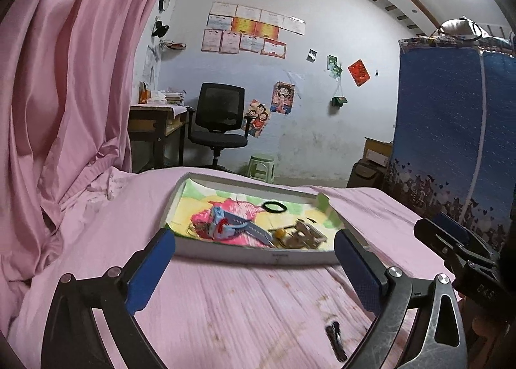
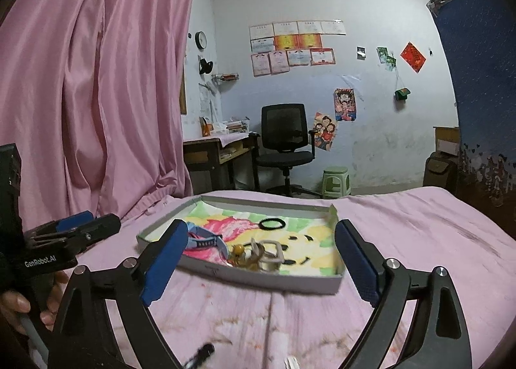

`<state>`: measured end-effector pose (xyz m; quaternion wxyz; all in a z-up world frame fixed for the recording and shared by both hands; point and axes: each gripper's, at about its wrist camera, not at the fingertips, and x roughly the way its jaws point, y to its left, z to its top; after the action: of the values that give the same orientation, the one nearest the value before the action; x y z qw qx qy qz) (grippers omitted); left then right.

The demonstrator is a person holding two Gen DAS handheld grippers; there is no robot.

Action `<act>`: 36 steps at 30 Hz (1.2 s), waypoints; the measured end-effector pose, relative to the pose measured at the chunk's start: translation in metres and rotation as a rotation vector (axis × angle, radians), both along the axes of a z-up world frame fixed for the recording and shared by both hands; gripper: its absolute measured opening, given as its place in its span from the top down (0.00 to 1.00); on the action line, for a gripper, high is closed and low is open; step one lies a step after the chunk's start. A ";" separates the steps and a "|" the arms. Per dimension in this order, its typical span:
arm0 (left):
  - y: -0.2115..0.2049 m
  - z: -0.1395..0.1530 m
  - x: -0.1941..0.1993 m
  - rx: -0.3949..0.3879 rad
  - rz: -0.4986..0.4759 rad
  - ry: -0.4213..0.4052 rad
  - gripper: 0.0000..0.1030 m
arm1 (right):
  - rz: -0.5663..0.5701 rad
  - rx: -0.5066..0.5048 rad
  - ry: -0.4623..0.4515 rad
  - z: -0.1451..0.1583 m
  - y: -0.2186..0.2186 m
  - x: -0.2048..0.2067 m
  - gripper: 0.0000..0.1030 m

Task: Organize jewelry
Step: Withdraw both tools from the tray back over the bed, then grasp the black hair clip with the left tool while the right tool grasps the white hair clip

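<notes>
A shallow white tray (image 1: 258,255) with a colourful lining lies on the pink bed. In it are a black hair tie (image 1: 274,207), a blue watch (image 1: 240,228) and a heap of beige and gold pieces (image 1: 304,236). My left gripper (image 1: 254,233) stands open just short of the tray's near wall, with nothing between its pads. In the right wrist view the tray (image 2: 274,279), hair tie (image 2: 272,224), watch (image 2: 206,242) and beige pieces (image 2: 266,254) show again. My right gripper (image 2: 262,224) is open before them and holds nothing.
A small dark clip-like piece (image 1: 335,338) lies on the pink sheet (image 1: 242,304) in front of the tray. A pink curtain (image 1: 64,95) hangs at the left. Beyond the bed stand a desk (image 1: 154,124), a black office chair (image 1: 219,124) and a green stool (image 1: 261,169).
</notes>
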<state>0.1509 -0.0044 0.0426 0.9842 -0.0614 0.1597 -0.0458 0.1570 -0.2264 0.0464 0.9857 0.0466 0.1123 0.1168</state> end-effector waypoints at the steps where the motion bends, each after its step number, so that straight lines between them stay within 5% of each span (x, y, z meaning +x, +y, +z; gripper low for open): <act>1: -0.002 -0.001 -0.003 0.004 -0.003 0.004 0.03 | -0.002 0.001 0.004 -0.001 -0.002 -0.003 0.13; 26: -0.041 -0.039 -0.001 0.034 -0.163 0.265 0.04 | -0.026 -0.064 0.284 -0.052 -0.052 -0.043 0.13; 31: -0.051 -0.044 0.004 0.054 -0.214 0.310 0.17 | -0.017 -0.067 0.330 -0.064 -0.055 -0.044 0.14; 36: -0.059 -0.052 0.011 0.067 -0.267 0.360 0.29 | 0.004 -0.063 0.398 -0.075 -0.052 -0.031 0.33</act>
<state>0.1620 -0.0632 -0.0092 0.9264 -0.0142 0.3411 -0.1587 0.1264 -0.2788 -0.0286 0.9448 0.0377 0.3085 0.1036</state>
